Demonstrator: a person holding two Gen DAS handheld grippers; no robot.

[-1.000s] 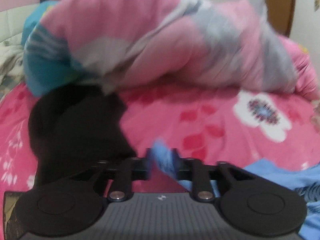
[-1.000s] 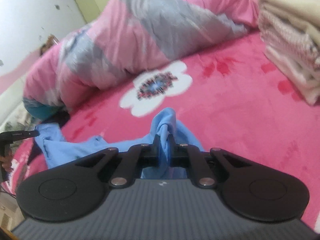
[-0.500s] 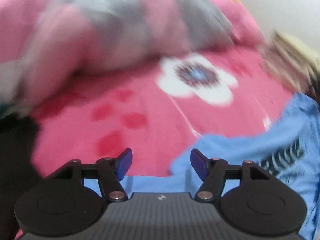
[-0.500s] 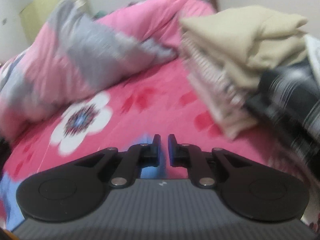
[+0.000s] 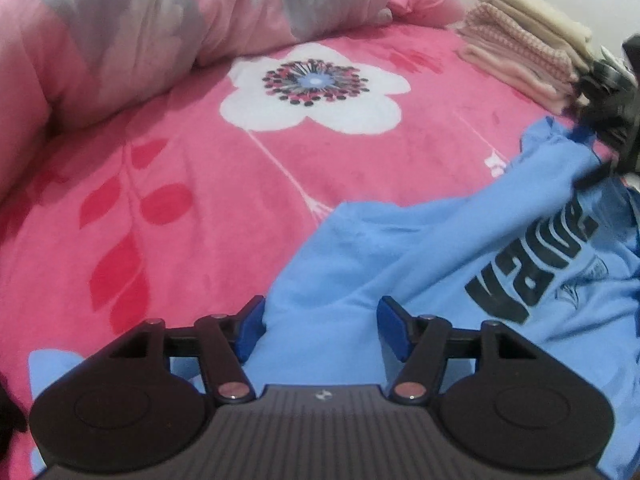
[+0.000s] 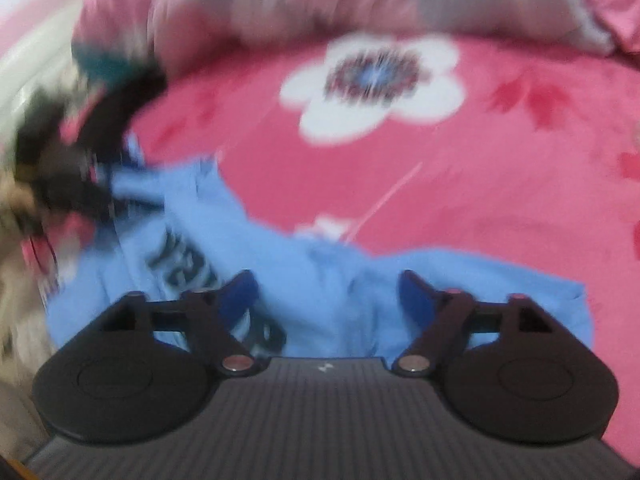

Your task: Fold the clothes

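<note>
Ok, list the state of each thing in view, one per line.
Blue T-shirt: spread out crumpled on the bedspread, unfolded, print facing up.
Left gripper: jaws open over the shirt's cloth, just closing a little.
Right gripper: jaws just opened wide, shirt released.
Stack of clothes: folded.
Quilt: bunched up.

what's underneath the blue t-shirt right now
The blue t-shirt lies spread on the pink flowered blanket, which shows all around its edges. Whether anything else lies beneath the shirt cannot be seen; the fabric covers it.

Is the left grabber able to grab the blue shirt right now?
Probably yes. The left gripper is open right over the blue shirt, cloth lies between its fingers, and nothing blocks it.
</note>
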